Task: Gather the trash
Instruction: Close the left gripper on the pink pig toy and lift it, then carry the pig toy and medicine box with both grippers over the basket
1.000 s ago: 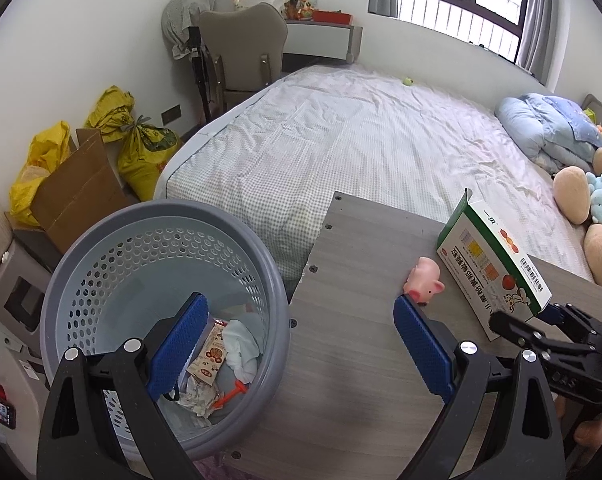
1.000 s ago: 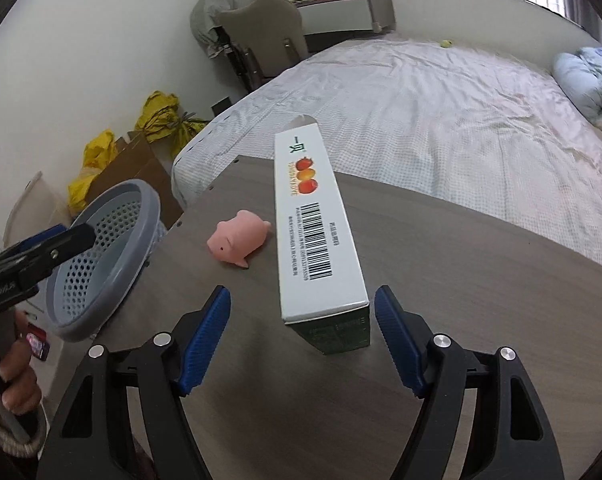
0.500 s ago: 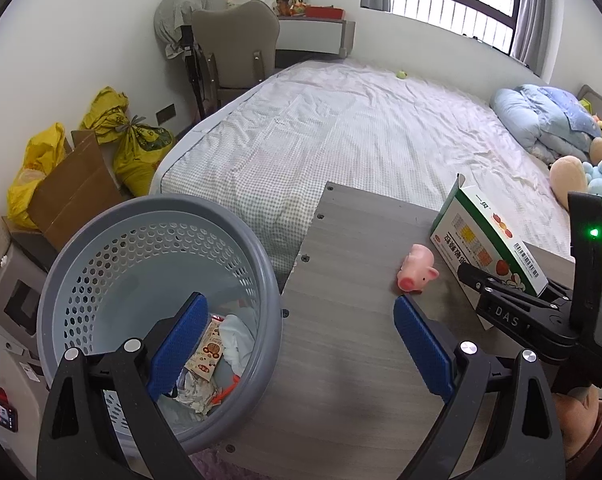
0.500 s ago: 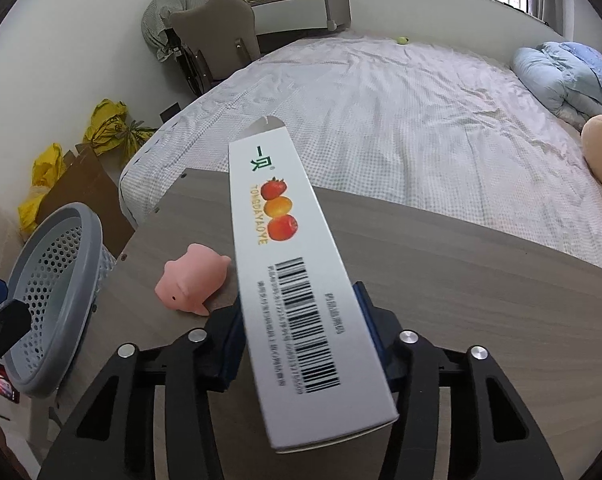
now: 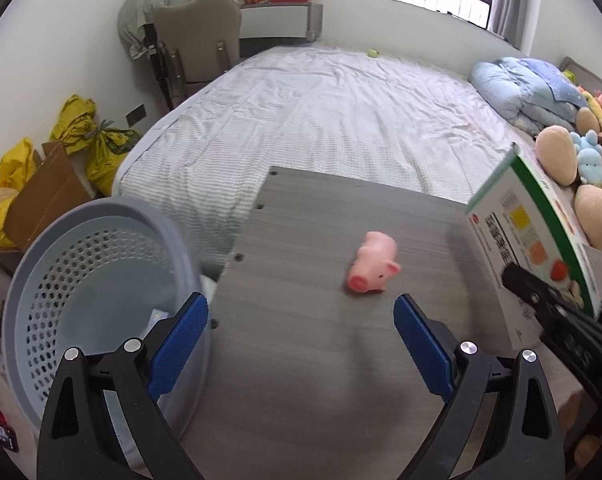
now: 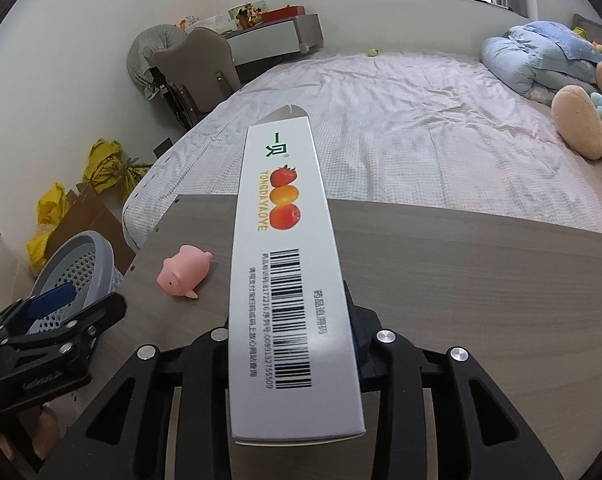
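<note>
One white carton (image 6: 289,272) is clamped between the right gripper (image 6: 291,344) pads at frame centre (lifted off the table (image 6: 481,280)), one pink pig toy (image 6: 183,276) sits centre-left, one grey basket (image 5: 89,264) lower left, left gripper (image 5: 299,336) wide apart, empty.

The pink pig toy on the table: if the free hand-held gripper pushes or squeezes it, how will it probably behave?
The pig looks like a soft rubbery toy, so it will probably squash under a squeeze. It is small and rounded, so it seems light. A push would likely slide or tumble it on the smooth table. The left hand-held gripper is open and empty, so it could try.
</note>
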The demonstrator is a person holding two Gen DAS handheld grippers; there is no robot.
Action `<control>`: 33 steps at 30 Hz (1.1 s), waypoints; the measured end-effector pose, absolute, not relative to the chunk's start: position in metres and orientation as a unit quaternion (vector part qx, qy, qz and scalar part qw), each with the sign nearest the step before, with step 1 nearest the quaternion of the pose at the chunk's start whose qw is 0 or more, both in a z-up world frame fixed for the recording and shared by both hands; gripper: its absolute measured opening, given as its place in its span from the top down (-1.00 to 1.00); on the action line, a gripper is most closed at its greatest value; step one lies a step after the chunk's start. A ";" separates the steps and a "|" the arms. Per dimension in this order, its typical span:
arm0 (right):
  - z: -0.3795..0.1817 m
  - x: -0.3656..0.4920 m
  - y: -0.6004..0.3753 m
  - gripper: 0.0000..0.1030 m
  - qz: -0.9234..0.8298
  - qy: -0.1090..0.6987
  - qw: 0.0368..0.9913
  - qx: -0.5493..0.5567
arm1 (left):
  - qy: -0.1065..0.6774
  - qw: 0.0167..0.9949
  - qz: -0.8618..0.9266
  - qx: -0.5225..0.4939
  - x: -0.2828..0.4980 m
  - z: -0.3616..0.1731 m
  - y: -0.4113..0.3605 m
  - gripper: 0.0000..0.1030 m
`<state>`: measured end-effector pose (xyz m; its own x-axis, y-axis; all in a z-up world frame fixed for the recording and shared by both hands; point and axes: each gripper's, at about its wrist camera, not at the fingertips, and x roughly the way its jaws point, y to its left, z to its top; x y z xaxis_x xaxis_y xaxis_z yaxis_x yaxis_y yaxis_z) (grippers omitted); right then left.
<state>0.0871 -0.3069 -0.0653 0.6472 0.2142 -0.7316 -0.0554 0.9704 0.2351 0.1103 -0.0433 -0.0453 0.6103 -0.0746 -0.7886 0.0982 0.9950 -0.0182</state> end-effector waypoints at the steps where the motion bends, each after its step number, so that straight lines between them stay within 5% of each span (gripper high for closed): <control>1: -0.065 0.082 -0.311 0.39 0.073 0.411 0.903 0.096 | 0.439 0.897 -0.052 0.015 0.114 -0.047 -0.048 -0.79; 9: -0.064 0.039 -0.346 0.39 0.058 0.401 0.906 0.119 | 0.455 0.887 -0.068 0.028 0.145 -0.071 -0.083 -0.79; 12: -0.065 0.030 -0.354 0.39 0.058 0.403 0.905 0.124 | 0.463 0.883 -0.070 0.024 0.152 -0.080 -0.090 -0.63; 18: -0.064 0.026 -0.363 0.39 0.058 0.400 0.904 0.138 | 0.474 0.877 -0.075 0.013 0.155 -0.087 -0.092 -0.08; 20: -0.063 0.025 -0.362 0.39 0.058 0.399 0.905 0.137 | 0.474 0.877 -0.082 0.010 0.154 -0.085 -0.092 0.36; 33: -0.054 0.026 -0.326 0.39 0.078 0.404 0.904 0.115 | 0.437 0.895 -0.089 0.016 0.106 -0.046 -0.055 0.36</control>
